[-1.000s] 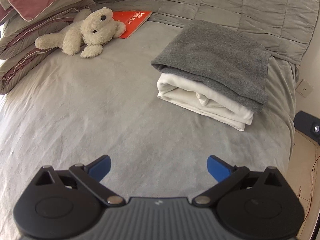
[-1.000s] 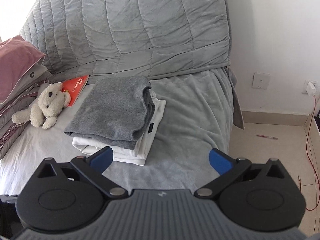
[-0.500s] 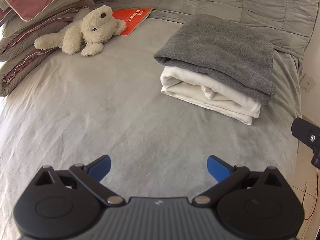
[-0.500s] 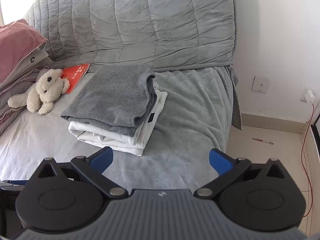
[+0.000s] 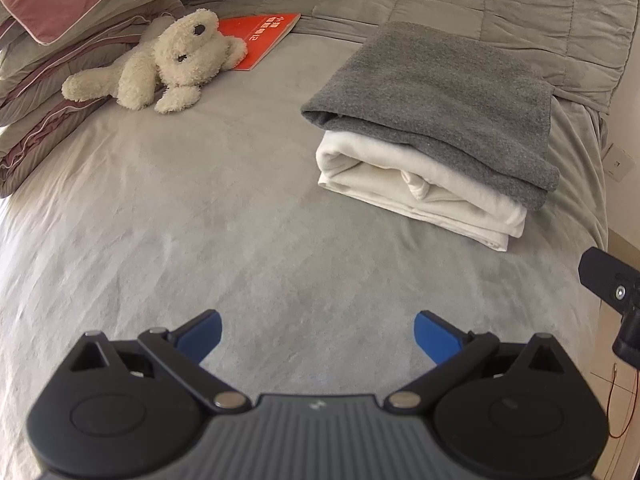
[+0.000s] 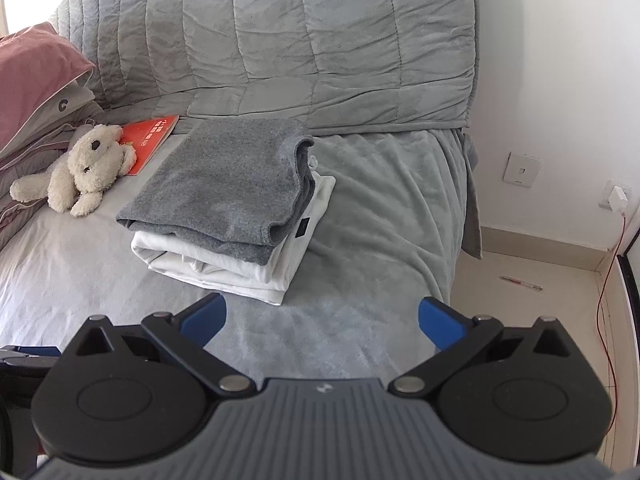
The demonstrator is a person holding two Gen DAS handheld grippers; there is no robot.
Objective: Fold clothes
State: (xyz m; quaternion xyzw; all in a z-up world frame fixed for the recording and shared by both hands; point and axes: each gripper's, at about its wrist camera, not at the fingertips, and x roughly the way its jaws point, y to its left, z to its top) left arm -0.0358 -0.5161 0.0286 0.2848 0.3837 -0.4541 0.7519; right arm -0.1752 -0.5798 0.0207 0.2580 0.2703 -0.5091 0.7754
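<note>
Both hand-held grippers hang over the near part of the bed, spread wide and empty. Seen from its own camera, the left gripper (image 5: pixel 316 334) points forward and slightly down over bare bedding, its blue fingertips (image 5: pixel 200 334) far apart with nothing between them. The right gripper (image 6: pixel 322 318) sits the same way — blue tips splayed, black linkage arms angled outward from a ribbed grey body — aimed at the near edge of the clothes stack. A black piece of the right gripper (image 5: pixel 614 292) shows at the right edge of the left view.

On the grey bed cover (image 5: pixel 200 220), soft and faintly creased, lie the folded clothes: a grey garment (image 6: pixel 232 184) of fuzzy, felt-like knit, folded into a thick rectangle, on top of a folded white garment (image 6: pixel 224 260) of smoother cloth whose layered edges stick out below and to the right. A small dark tag shows on the white one's side.

Further back, a cream plush dog (image 5: pixel 168 64) with curly pile lies against stacked pillows (image 5: pixel 60 40) — one pink, the others grey with piping. Its head rests on a flat red book (image 5: pixel 262 36). Behind, a quilted grey blanket (image 6: pixel 300 40) drapes upright, stitched in panels.
</note>
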